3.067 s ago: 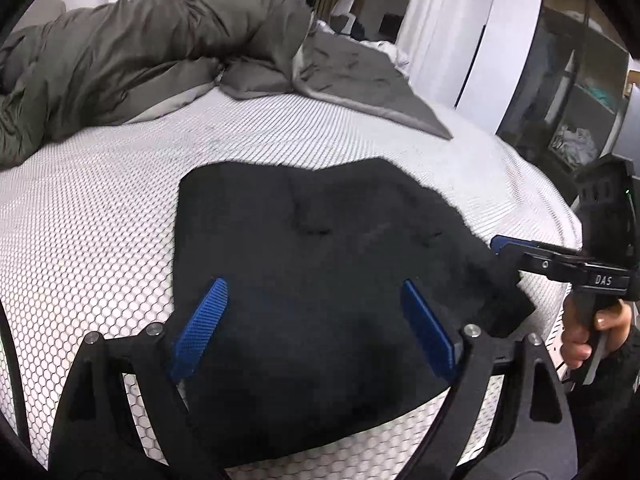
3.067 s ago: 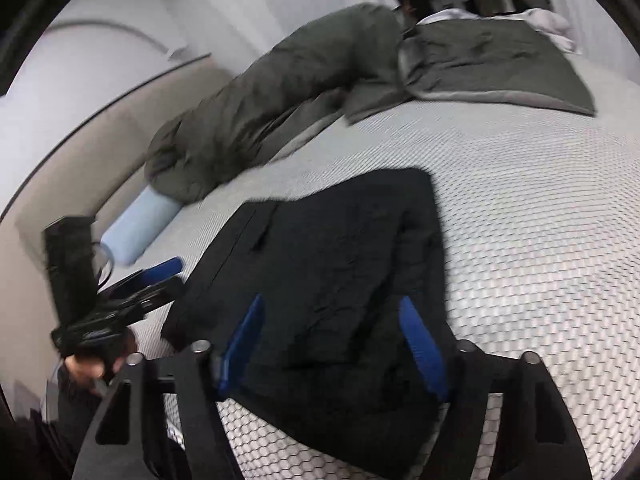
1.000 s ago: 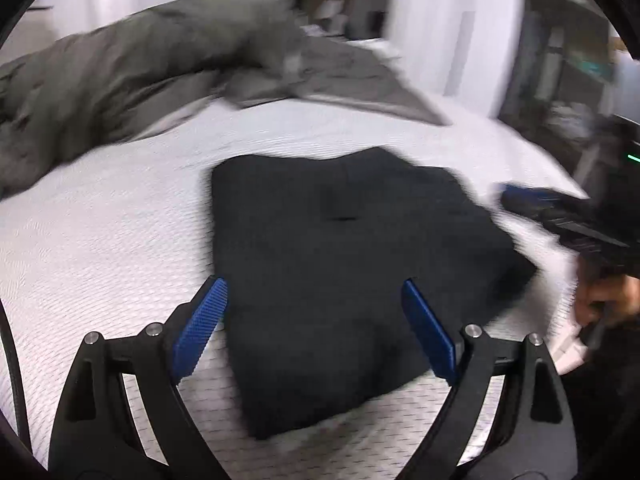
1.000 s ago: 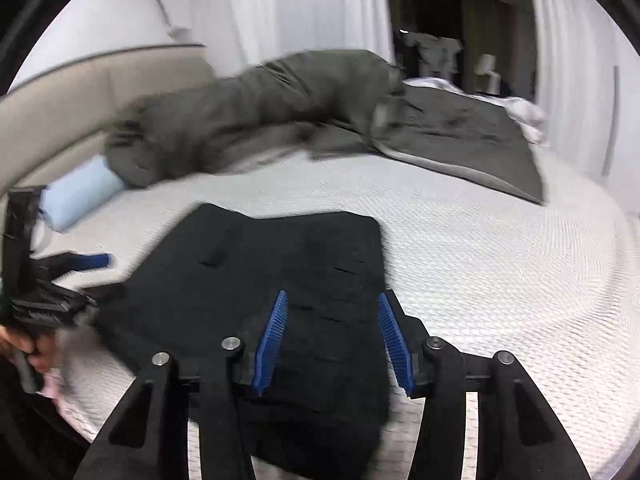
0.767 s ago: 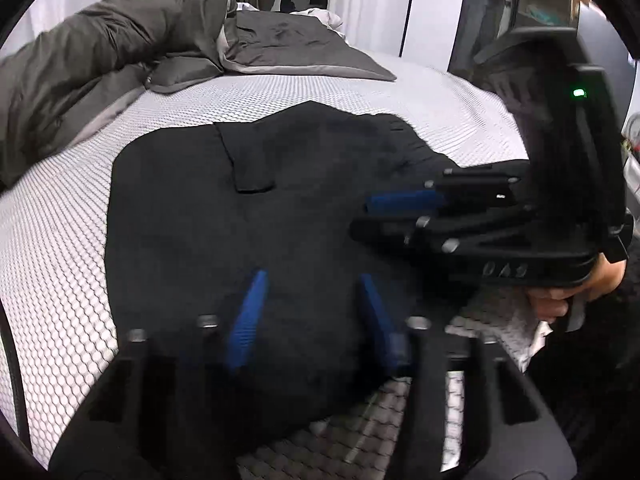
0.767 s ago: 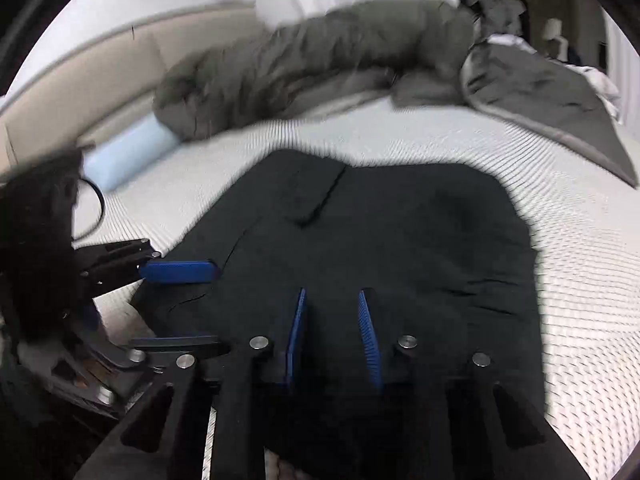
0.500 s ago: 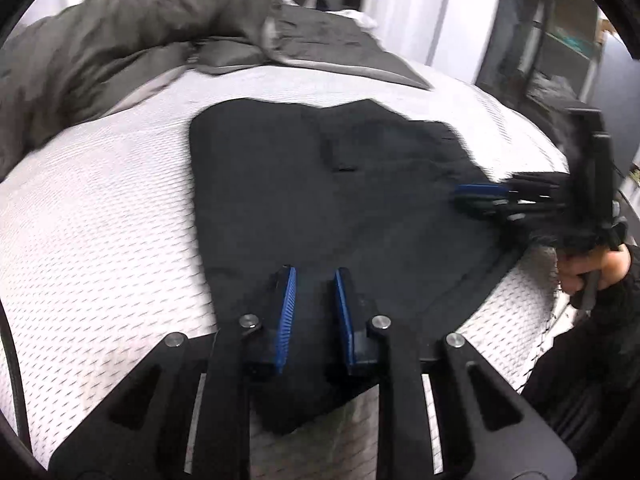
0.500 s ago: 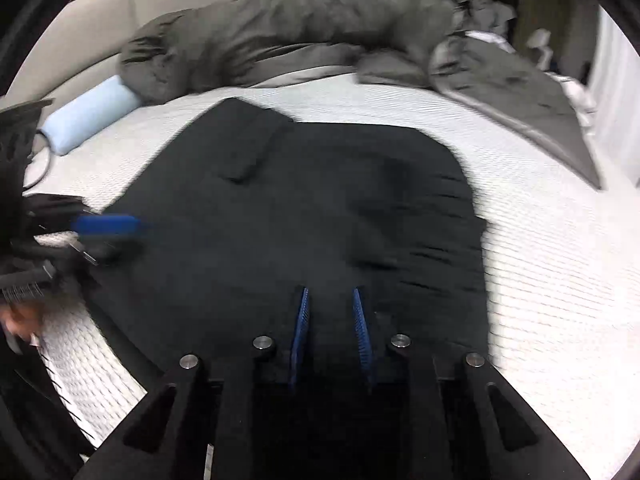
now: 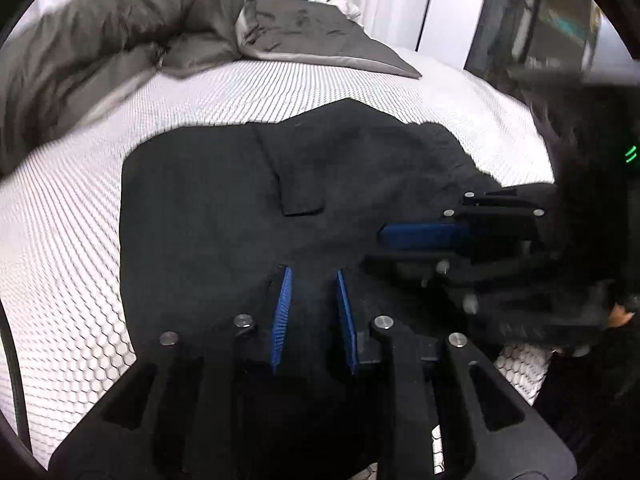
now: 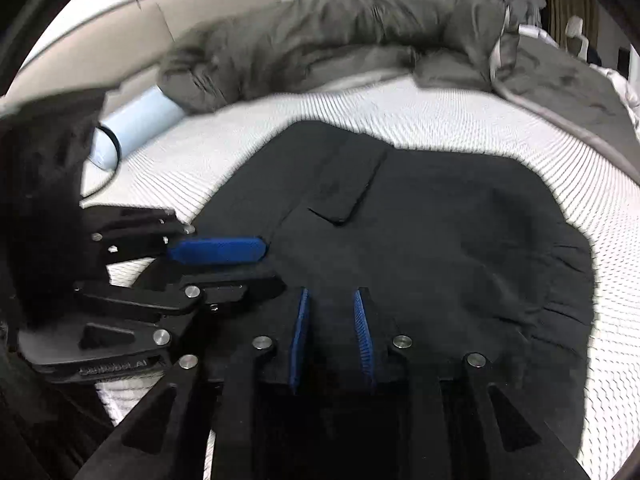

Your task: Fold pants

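Observation:
Black pants (image 9: 240,208) lie folded flat on the white bed, pocket flap up, also seen in the right wrist view (image 10: 440,220). My left gripper (image 9: 313,271) is down at their near edge, its blue pads drawn close with dark cloth filling the narrow gap. My right gripper (image 10: 331,291) sits on the same near edge just beside it; its jaws are opening slightly, black cloth still between the pads. Each gripper shows side-on in the other's view: the right gripper (image 9: 384,248) and the left gripper (image 10: 272,264). The pants' near hem is hidden under the fingers.
A grey duvet (image 9: 100,40) is bunched along the far side of the honeycomb-patterned mattress (image 9: 60,220). A pale blue bolster (image 10: 136,128) lies at the left by the headboard. A hand (image 9: 618,312) holds the right gripper's handle. Dark shelving stands beyond the bed's right edge.
Both grippers went from wide open to nearly closed. They dropped onto the pants' near edge and drew close together side by side.

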A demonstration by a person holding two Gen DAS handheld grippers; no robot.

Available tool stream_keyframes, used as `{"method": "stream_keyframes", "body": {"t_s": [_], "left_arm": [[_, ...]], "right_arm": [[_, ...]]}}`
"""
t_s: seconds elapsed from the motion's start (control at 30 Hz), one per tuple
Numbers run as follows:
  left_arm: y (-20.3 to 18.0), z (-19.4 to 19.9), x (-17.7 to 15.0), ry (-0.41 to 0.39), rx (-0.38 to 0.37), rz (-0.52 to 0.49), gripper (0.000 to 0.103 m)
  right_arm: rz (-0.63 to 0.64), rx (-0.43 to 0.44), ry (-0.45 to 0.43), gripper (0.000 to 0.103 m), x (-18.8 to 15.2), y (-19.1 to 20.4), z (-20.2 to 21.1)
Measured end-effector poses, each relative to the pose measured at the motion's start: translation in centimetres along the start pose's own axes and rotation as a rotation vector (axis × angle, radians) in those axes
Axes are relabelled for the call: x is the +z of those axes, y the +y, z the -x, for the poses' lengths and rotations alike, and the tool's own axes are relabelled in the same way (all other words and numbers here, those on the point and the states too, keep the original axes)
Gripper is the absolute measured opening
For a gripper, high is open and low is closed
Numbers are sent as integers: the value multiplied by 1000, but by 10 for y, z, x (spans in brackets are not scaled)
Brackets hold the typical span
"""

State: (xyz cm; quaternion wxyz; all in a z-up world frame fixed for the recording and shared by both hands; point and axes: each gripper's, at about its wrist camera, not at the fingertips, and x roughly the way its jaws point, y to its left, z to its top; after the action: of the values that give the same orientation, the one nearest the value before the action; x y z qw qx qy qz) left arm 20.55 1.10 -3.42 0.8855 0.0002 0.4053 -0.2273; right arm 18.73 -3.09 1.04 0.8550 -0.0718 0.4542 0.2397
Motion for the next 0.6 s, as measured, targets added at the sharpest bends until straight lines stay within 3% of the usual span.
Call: {"method": "stream_keyframes", "body": {"t_s": [0.03,0.1,0.13,0.23,0.3,0.43,0.53,0.6], "left_arm": [[5,3,-1,-5,-3,15,21],[16,13,-6,-18,40,22,21],[21,17,-10,-20,63,25,21],[21,21,-16,-26,97,14,21],[17,28,-11,-32,104,8,21],[14,36,10,-78,99,2,23],[18,14,28,-20,63,-17,25],[22,-8,30,37,79,-47,25]], "right_arm": [[-3,-37,8,23,0,-5,0],[13,-218,6,23,-5,-22,11],[17,-266,5,20,-9,-32,14],[-50,-169,-14,18,-14,-47,25],[-35,-157,-30,26,-13,-39,29],[-43,-44,-70,26,-2,-23,37],[7,-8,-50,26,19,-5,17],[13,-2,-2,26,32,0,-9]]}}
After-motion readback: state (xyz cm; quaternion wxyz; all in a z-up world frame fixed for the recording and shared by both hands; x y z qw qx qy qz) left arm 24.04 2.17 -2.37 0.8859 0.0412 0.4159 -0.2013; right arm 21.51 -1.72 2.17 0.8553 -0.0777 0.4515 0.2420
